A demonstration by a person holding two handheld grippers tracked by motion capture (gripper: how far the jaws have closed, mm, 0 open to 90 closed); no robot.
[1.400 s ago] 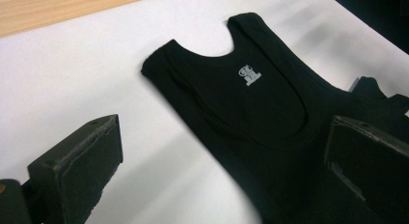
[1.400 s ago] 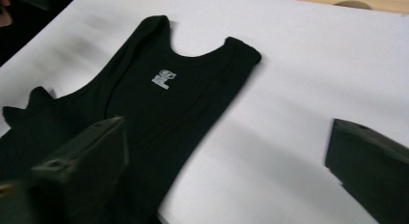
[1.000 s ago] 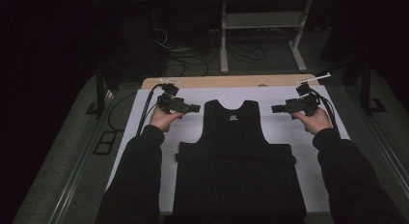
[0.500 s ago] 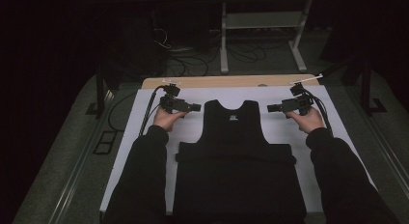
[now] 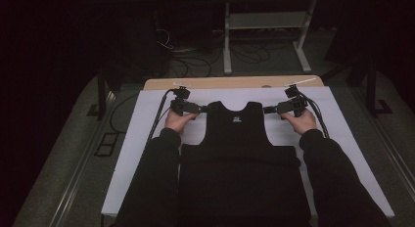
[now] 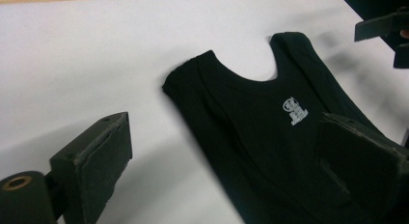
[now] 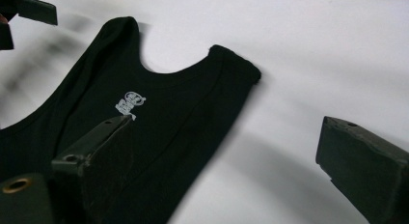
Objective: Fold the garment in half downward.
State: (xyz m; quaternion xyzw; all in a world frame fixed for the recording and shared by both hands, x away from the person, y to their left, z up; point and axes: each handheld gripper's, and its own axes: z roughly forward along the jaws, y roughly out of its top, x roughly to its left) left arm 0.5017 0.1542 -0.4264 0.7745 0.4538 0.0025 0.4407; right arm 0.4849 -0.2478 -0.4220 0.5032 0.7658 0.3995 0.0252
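Note:
A black sleeveless top (image 5: 237,134) with a small white logo (image 6: 295,111) lies flat on a white sheet (image 5: 142,139), neck hole away from me. My left gripper (image 5: 201,108) points at its left shoulder strap (image 6: 193,74). Its jaws stand wide and have just been closing a little, with the pads pressing on nothing. My right gripper (image 5: 266,109) points at the right strap (image 7: 236,64), jaws open and low over the cloth. In the left gripper view the gripper (image 6: 224,137) hangs over the strap's edge. The right gripper view shows its gripper (image 7: 226,132) likewise.
The sheet covers a wooden table whose far edge (image 5: 220,83) shows bare. Behind it stand a white frame (image 5: 264,21) and loose cables (image 5: 195,56) on the dark floor. My sleeves (image 5: 156,178) lie over the top's lower part.
Both hands have sunk toward the sheet and drawn in toward the top's shoulder straps. The top has not moved.

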